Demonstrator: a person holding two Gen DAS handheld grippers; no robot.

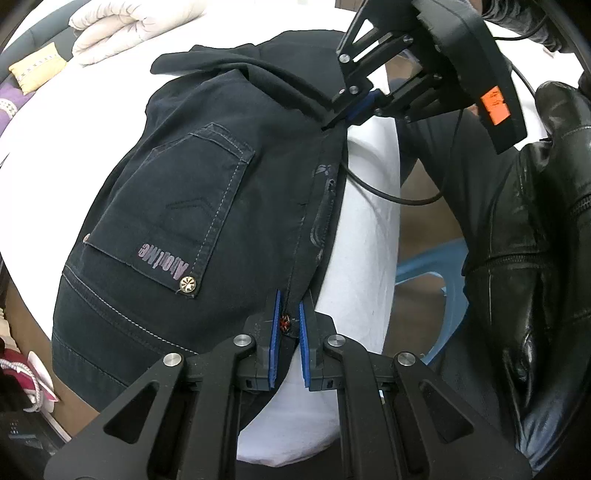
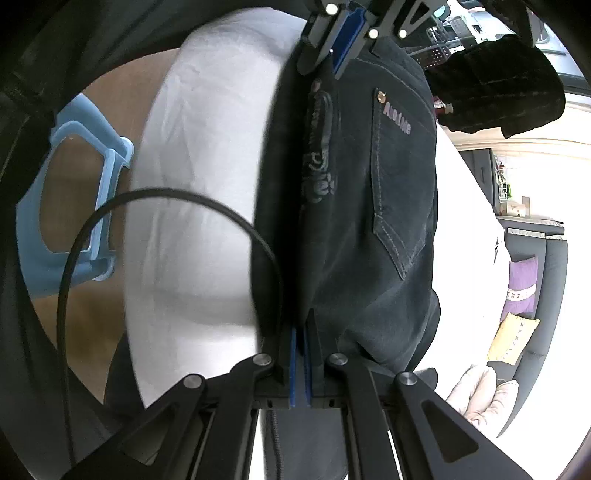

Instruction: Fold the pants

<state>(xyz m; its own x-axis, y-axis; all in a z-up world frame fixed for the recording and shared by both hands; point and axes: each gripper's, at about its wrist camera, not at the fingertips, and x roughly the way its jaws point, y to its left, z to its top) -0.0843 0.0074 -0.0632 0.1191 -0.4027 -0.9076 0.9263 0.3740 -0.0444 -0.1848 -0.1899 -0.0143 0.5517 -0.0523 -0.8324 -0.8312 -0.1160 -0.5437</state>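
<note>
Currently both grippers, left gripper (image 1: 289, 325) and right gripper (image 2: 300, 347), clamp the pants (image 1: 207, 206) waistband; uneven pull risks fabric slipping off the table (image 1: 365, 236) edge.

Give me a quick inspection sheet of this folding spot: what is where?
Surface: white table, pants hanging over its edge.
Job's things: dark pants, back pocket facing up, waistband stretched between both grippers.
Clutter: folded cream blanket at the far side.
Grippers: left gripper shut on the waistband; right gripper shut on its other end.
Cables: black cable looping beside the table edge.
Surroundings: blue plastic stool on a brown floor, purple and yellow cushions, a black leather sleeve.
</note>
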